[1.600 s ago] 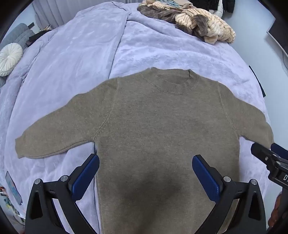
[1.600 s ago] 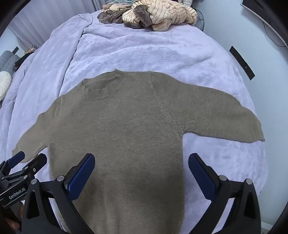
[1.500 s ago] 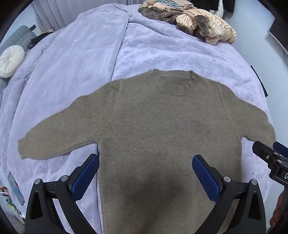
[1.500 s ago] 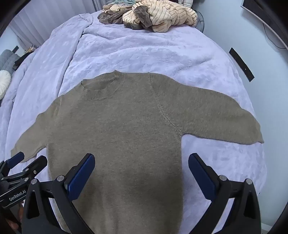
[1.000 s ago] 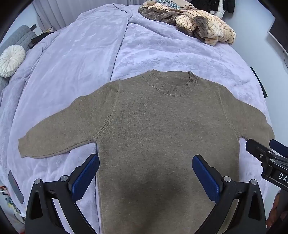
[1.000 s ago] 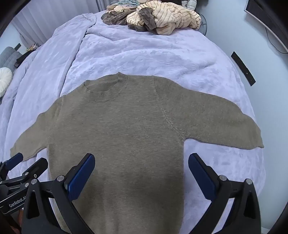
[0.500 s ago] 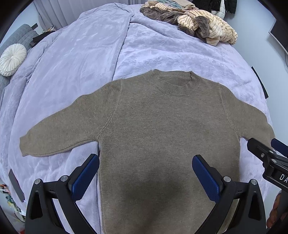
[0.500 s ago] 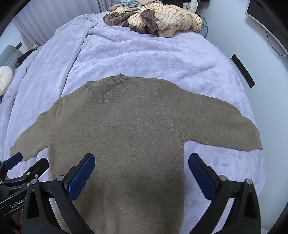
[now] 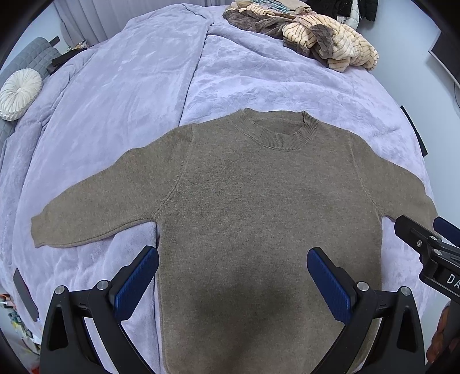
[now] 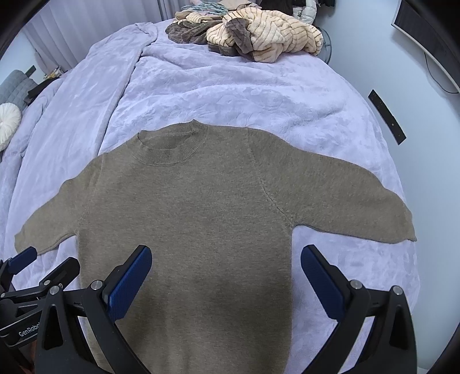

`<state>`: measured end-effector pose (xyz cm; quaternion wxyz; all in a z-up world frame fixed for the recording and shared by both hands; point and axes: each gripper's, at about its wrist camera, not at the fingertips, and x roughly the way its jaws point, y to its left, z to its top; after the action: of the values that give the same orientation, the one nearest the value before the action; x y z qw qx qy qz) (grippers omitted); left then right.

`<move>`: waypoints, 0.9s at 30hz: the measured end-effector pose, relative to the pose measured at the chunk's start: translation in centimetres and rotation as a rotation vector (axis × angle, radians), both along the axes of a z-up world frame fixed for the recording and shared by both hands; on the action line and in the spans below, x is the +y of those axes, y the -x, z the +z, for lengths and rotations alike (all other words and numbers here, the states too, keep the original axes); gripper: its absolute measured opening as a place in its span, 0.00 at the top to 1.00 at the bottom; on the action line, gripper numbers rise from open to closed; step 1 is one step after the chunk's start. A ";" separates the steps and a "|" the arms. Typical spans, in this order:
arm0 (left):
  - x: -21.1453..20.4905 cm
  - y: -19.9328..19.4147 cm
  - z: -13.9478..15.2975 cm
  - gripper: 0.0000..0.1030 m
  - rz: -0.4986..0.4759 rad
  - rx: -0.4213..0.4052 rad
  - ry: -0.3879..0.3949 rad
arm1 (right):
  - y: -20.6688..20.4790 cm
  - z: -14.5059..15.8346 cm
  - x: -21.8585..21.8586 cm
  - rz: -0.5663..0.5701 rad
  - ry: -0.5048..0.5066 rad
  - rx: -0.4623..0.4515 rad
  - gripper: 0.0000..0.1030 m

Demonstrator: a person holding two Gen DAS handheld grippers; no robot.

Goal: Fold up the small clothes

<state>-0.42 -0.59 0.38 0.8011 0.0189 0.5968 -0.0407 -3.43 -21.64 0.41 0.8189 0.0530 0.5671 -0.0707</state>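
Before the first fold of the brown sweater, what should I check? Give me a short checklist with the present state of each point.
1. Sweater lies flat, front up: ok.
2. Both sleeves spread out to the sides: ok.
3. Left hand-held gripper open and empty: ok.
4. Right hand-held gripper open and empty: ok.
5. Blanket around the sweater bare; clothes pile far off: ok.
6. Bottom hem straight: cannot tell, out of view.
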 end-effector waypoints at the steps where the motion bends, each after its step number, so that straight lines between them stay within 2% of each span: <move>1: 0.0 0.0 0.0 0.00 0.000 -0.001 0.000 | 0.0 0.0 0.0 0.000 0.000 0.000 0.00; 27: 0.2 0.2 -0.1 0.00 0.004 -0.001 -0.002 | 0.0 0.0 0.3 0.001 0.003 -0.002 0.00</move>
<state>-0.59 -0.42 0.27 0.8016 0.0187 0.5964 -0.0384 -3.41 -21.35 0.46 0.8197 0.0514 0.5661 -0.0709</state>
